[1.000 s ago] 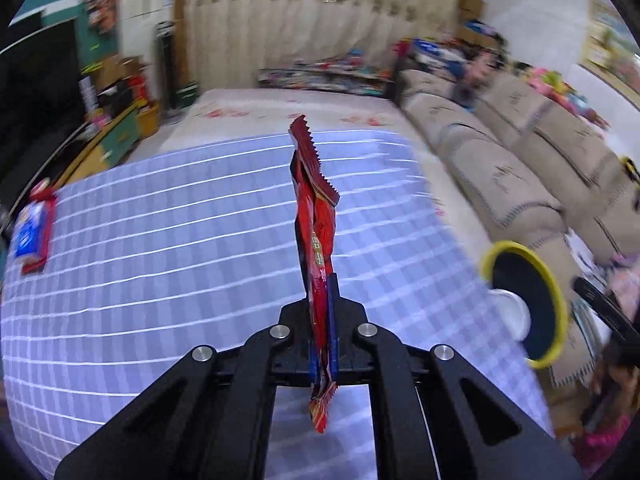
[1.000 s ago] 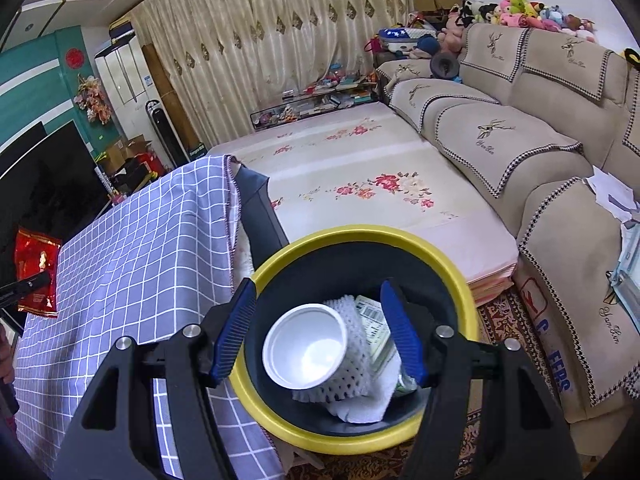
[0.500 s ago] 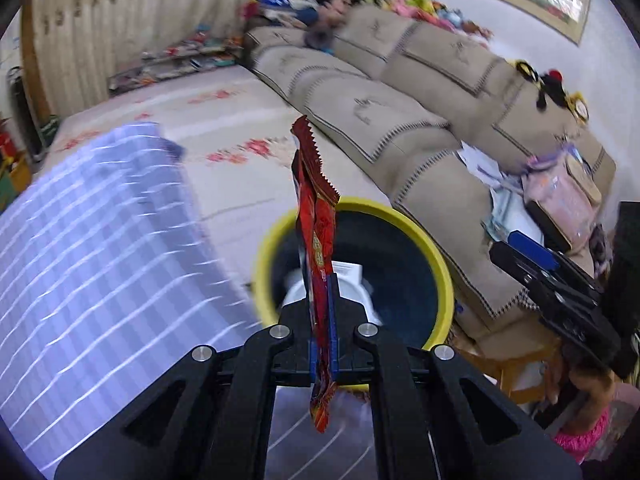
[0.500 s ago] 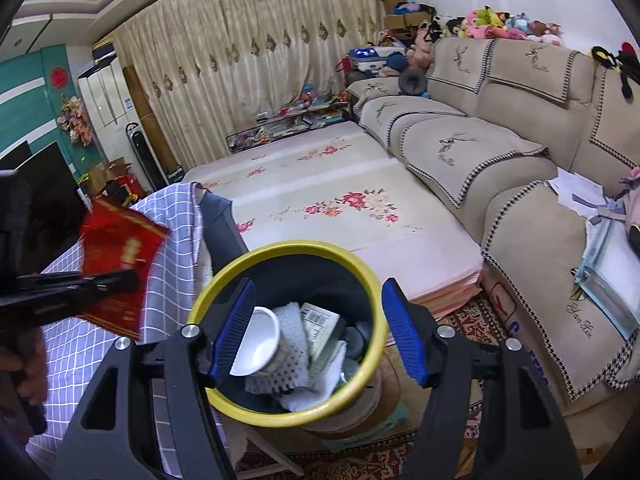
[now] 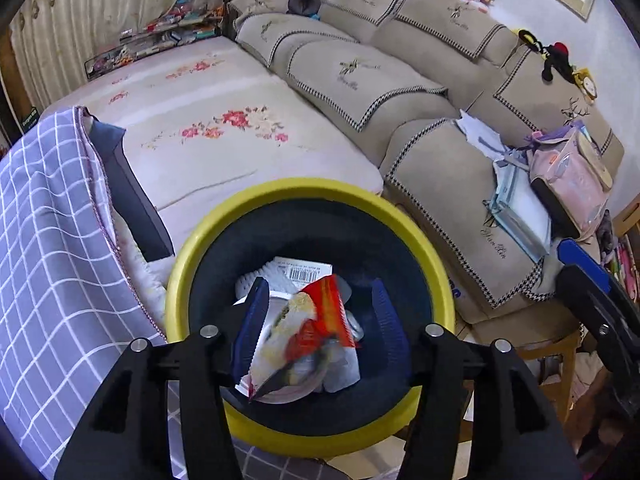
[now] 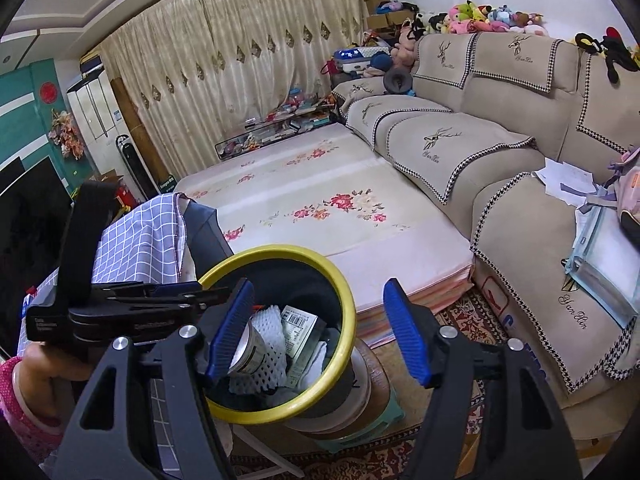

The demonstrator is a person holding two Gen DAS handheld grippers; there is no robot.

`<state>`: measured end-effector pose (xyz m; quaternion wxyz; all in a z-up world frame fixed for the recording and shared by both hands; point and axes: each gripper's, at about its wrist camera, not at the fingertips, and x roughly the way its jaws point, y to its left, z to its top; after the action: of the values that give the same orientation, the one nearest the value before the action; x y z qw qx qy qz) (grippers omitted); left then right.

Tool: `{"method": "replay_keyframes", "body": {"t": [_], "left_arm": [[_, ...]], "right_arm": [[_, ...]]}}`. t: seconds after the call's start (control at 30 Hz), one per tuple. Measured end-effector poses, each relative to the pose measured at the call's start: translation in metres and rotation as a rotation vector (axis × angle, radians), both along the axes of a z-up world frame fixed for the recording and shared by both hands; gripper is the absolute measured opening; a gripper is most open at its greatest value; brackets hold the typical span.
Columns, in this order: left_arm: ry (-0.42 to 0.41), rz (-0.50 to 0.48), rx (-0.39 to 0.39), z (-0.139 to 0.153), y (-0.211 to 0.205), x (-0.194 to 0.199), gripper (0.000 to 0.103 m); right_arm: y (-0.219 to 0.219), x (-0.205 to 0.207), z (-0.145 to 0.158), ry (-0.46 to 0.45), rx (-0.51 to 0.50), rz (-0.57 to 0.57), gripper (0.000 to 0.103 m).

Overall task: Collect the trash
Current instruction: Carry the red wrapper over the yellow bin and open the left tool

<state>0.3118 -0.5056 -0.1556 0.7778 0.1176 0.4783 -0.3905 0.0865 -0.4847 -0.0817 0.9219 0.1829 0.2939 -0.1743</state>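
A black bin with a yellow rim (image 5: 304,188) stands beside the table. Right above its mouth my left gripper (image 5: 318,292) points down, its jaws opening. Between them, free of both pads, a red snack wrapper (image 5: 320,320) drops onto the trash in the bin. One blue finger (image 5: 580,260) of the right gripper shows at the right edge. In the right wrist view my right gripper (image 6: 316,292) hangs beside the bin's rim (image 6: 280,250), jaws opening slightly with nothing between them. The left gripper (image 6: 180,294) reaches over the bin from the left. Inside lie a white cup (image 6: 248,352), foam netting (image 6: 268,320) and a barcoded paper (image 6: 300,320).
A table with a purple checked cloth (image 5: 48,240) borders the bin on the left. Behind it lies a floral mat (image 5: 224,120), with a beige sofa (image 5: 400,80) holding papers and a pink bag (image 5: 568,176). The bin rests on a low stool (image 6: 360,412) over a patterned rug.
My left gripper swung from above the checked table to over the bin and opened, letting go of the red wrapper. The right gripper drew back from the bin's mouth.
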Motion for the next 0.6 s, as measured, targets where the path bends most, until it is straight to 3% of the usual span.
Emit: {"method": "replay_keyframes", "body": {"t": [0.23,0.4,0.6], "left_arm": [[-0.091,0.100,-0.071,0.038,0.071,-0.003,0.070],[-0.194,0.179,-0.127,0.070,0.152,-0.030,0.094],[-0.396,0.411,-0.123,0.105,0.279,-0.090,0.098]], "right_arm": [[0.013,0.000,0.002,0.005,-0.012,0.019,0.066],[0.034,-0.004,0.008,0.017,-0.025,0.057,0.069],[0.104,-0.010,0.018,0.010,-0.081,0.218,0.087]]}}
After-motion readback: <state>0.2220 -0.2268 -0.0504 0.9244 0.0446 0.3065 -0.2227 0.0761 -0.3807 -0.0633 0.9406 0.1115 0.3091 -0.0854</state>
